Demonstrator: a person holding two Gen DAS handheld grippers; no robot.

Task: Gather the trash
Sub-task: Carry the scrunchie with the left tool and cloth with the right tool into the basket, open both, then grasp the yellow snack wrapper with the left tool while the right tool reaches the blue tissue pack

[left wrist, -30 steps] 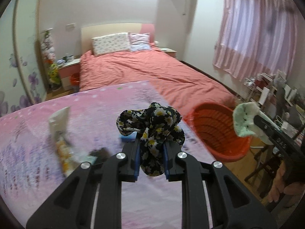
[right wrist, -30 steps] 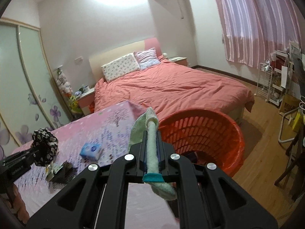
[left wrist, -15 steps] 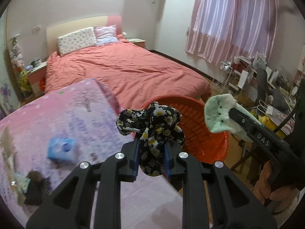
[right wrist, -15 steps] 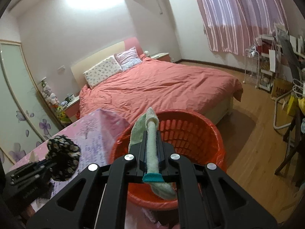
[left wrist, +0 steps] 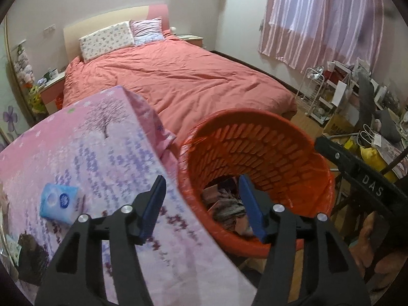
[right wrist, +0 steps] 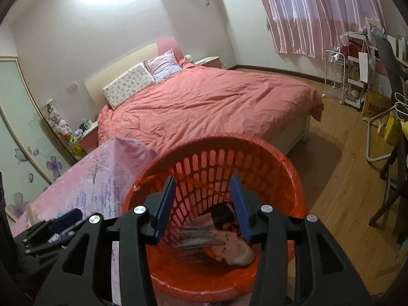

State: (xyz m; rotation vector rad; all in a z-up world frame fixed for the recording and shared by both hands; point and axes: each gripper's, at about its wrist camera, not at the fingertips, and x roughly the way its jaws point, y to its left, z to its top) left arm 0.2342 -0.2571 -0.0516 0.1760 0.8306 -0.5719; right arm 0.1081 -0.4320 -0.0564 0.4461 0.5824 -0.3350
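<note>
Trash still sits on the table (left wrist: 107, 153): a dark scrap (left wrist: 32, 255) and a blue tissue pack (left wrist: 61, 202). Both claws, left claw (left wrist: 201, 204) and right claw (right wrist: 204, 204), are opening with nothing between them. Dropped things lie in the red basket (right wrist: 255, 148).

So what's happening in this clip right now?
A person holds a claw in each hand over the orange basket beside the pink-covered table. The left claw and right claw are both opening with nothing between their pads. Items lie blurred in the basket. A blue tissue pack sits on the table.
</note>
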